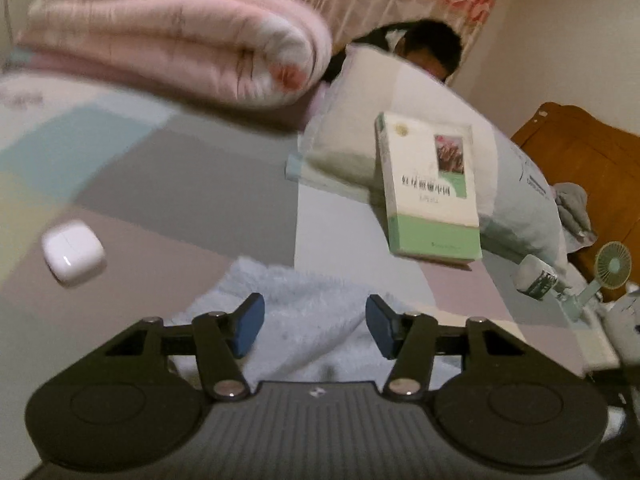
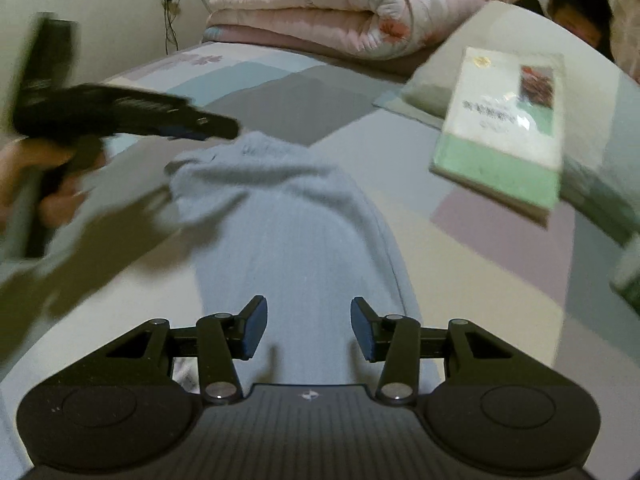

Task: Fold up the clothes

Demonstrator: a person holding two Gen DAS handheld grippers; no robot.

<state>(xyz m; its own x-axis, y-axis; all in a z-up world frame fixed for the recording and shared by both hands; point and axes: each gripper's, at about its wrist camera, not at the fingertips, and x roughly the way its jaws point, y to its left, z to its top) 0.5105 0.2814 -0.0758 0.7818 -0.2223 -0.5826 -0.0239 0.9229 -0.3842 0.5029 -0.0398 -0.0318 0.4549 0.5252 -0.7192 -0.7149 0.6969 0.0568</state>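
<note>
A light blue fluffy garment (image 2: 296, 224) lies stretched out on the patchwork bed sheet (image 2: 472, 280), running away from me in the right wrist view. My right gripper (image 2: 309, 328) hovers over its near end, open, with only cloth below the blue pads. My left gripper (image 2: 220, 130), blurred and held by a hand (image 2: 24, 168), points at the garment's rumpled far end. In the left wrist view the left gripper (image 1: 315, 326) stands open just over the garment (image 1: 308, 308), with nothing pinched between its pads.
A rolled pink quilt (image 2: 344, 12) lies at the back of the bed. A green and white book (image 2: 508, 120) leans on a pillow (image 1: 400, 92), and a person's head (image 1: 432, 50) shows behind it. A white earbud case (image 1: 72, 256), a bottle (image 1: 536, 278) and a small green fan (image 1: 612, 266) lie nearby.
</note>
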